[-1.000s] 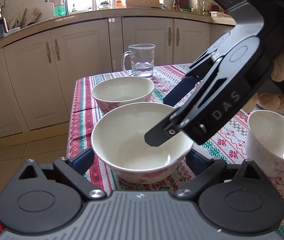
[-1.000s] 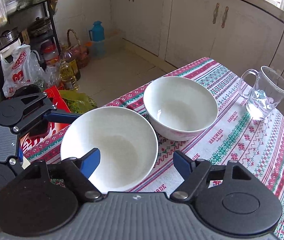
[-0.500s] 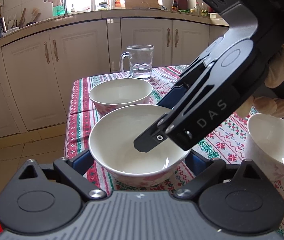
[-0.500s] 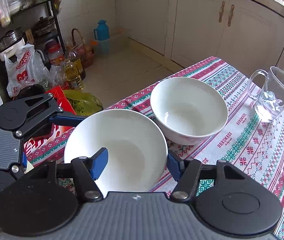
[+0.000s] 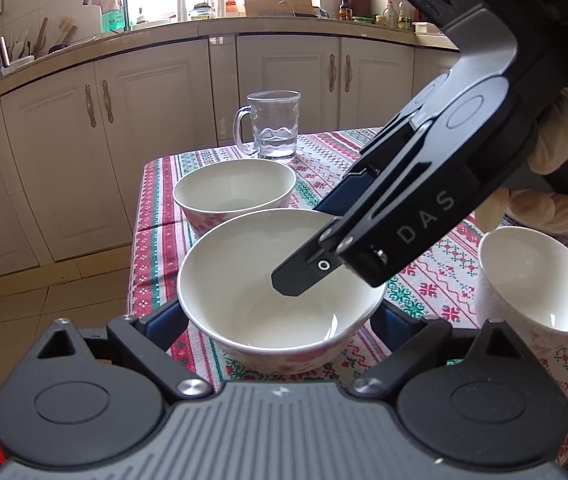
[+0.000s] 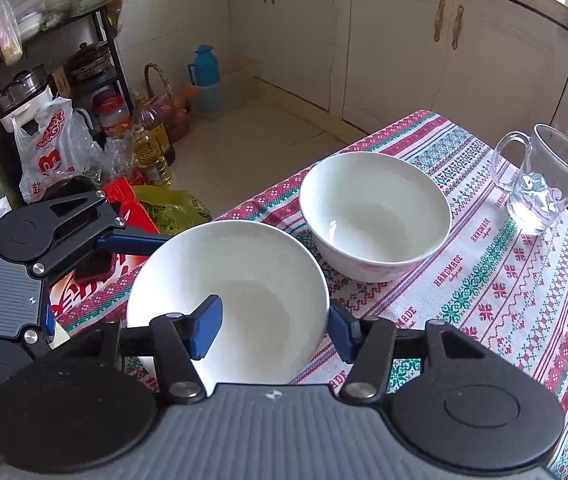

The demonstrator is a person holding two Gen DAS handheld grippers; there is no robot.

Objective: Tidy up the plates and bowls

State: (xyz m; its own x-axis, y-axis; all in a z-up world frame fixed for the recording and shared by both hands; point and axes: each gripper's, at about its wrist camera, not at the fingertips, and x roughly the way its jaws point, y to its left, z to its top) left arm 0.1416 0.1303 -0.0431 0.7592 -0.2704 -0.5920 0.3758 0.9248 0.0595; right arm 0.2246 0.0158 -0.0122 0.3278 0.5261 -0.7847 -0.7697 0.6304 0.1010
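A white bowl with a pink floral outside [image 5: 279, 300] sits near the table corner; it also shows in the right wrist view [image 6: 235, 300]. My left gripper [image 5: 279, 320] is open with a finger on each side of it. My right gripper [image 6: 271, 326] is open and straddles the bowl's near rim, one finger [image 6: 205, 322] inside and one outside; its black body [image 5: 416, 208] hangs over the bowl in the left view. A second matching bowl [image 5: 233, 196] [image 6: 376, 216] stands just behind. A smaller white bowl [image 5: 536, 284] sits tilted at the right.
A glass mug [image 5: 271, 126] [image 6: 540, 184] with a little water stands at the far end of the patterned tablecloth [image 6: 504, 288]. The table edge drops to the floor on the left, with bags, oil bottles [image 6: 147, 152] and a rack beyond.
My right gripper has narrowed around the near bowl's rim and moved further over the bowl. The left gripper stays around the bowl.
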